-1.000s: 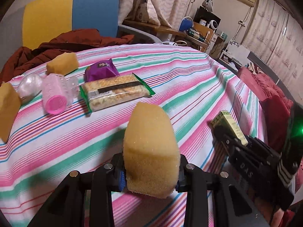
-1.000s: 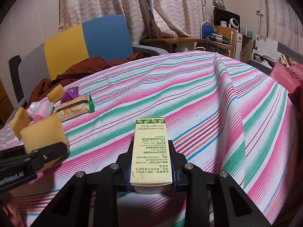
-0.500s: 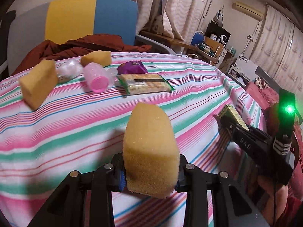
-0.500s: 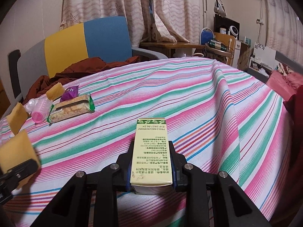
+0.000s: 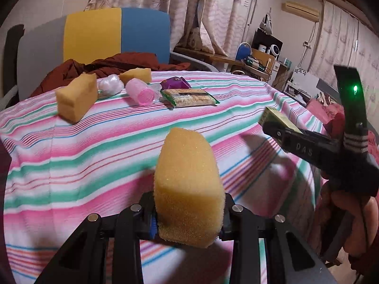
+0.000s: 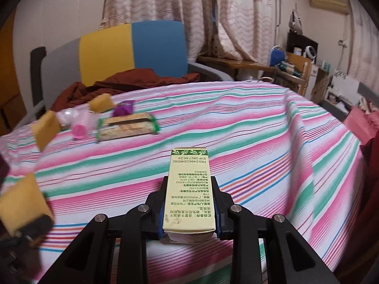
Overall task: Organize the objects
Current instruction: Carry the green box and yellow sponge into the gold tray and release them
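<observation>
My left gripper [image 5: 188, 215] is shut on a yellow sponge [image 5: 188, 184], held above the near edge of the striped table [image 5: 118, 146]. My right gripper [image 6: 190, 210] is shut on a pale carton with green print [image 6: 189, 189], held above the table's near side; it also shows in the left wrist view [image 5: 276, 119]. At the far left of the table lie two more yellow sponges [image 5: 77, 95] [image 5: 137, 75], a pink roller [image 5: 142, 92], a clear wrapped ball [image 5: 110, 85], a purple packet [image 5: 175, 82] and a cracker pack [image 5: 189, 97].
A yellow and blue chair [image 5: 113, 35] with a dark red cloth [image 5: 113, 64] stands behind the table. Shelves and clutter [image 6: 298, 71] fill the back right. A red cloth [image 6: 362, 123] lies to the right of the table.
Both grippers have pulled back and risen, so the far group of objects looks smaller and more centred. The right gripper with the carton sits higher in the left wrist view. Both grips are unchanged.
</observation>
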Action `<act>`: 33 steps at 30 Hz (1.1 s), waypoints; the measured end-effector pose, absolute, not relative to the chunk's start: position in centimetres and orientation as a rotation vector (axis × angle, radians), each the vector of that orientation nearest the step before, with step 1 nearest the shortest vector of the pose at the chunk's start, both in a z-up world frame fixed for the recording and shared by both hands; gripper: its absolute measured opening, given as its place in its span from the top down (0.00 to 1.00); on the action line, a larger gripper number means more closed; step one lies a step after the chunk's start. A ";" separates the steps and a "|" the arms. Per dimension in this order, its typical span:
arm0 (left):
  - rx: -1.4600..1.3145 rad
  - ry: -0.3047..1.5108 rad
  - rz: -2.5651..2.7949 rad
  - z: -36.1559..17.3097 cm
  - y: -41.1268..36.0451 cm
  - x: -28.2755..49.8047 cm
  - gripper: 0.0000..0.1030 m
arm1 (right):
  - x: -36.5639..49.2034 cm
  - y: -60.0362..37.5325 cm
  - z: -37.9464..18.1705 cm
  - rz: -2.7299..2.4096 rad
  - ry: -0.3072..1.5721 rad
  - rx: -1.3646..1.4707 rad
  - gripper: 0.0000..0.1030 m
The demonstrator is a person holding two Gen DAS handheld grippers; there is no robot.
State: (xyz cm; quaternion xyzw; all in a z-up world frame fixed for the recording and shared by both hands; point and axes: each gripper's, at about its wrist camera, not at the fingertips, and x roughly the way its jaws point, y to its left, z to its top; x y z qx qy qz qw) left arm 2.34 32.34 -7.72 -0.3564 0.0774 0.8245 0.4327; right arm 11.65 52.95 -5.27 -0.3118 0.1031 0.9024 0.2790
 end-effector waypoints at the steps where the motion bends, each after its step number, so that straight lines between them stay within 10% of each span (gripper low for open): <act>1: -0.900 0.172 2.052 -7.6 31.7 2.3 0.66 | 11.5 52.3 -4.9 2.441 0.280 -0.833 0.71; 33: -1.020 -0.246 2.361 -2.4 5.7 -1.1 0.66 | 3.7 24.7 1.2 3.084 0.323 -1.046 0.71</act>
